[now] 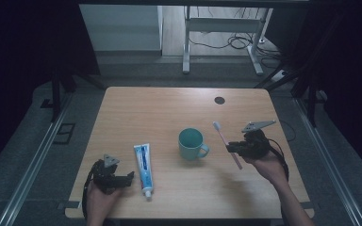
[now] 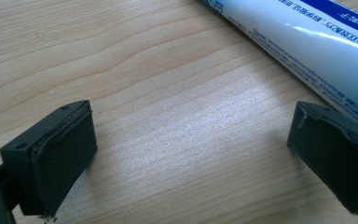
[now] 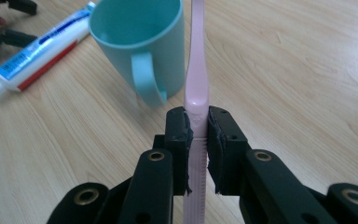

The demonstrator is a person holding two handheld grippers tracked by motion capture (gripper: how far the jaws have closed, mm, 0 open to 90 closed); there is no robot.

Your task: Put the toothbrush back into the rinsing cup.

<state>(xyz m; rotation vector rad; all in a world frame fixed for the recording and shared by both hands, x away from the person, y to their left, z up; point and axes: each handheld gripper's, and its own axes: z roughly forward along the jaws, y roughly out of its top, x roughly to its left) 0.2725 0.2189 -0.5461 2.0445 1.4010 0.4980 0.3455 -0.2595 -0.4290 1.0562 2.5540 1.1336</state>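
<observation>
The right gripper point(image 1: 233, 147) is clamping a pink toothbrush point(image 1: 226, 142) partway down its handle, and in the right gripper view the two black pads are pressing flat against the handle's sides point(image 3: 196, 135). Gripping it there is leaving the head end free, which looks like the point: the brush is being carried clear of the wooden table point(image 1: 169, 103), just to the right of the teal mug point(image 1: 191, 143), as if heading for the cup.

Look at how it is lying: in the high view the long axis is running on a diagonal, the white bristle head point(image 1: 215, 125) pointing up and away toward the far edge of the table, the tail of the handle angling back toward the person's right hand point(image 1: 268, 167). From the gripper's own camera the handle is rising straight up past the mug's rim point(image 3: 135, 18), so brush and cup are standing close together but apart.

Over on the near left, the left gripper point(image 1: 122, 179) is resting low with its jaws spread wide and nothing between them; bare wood is showing in the gap. The toothpaste tube point(image 1: 143, 167) is lying flat just beside it, cap toward the person, and in the left gripper view the tube point(image 2: 307, 42) is passing right by one pad. That hand seems to be waiting its turn.
</observation>
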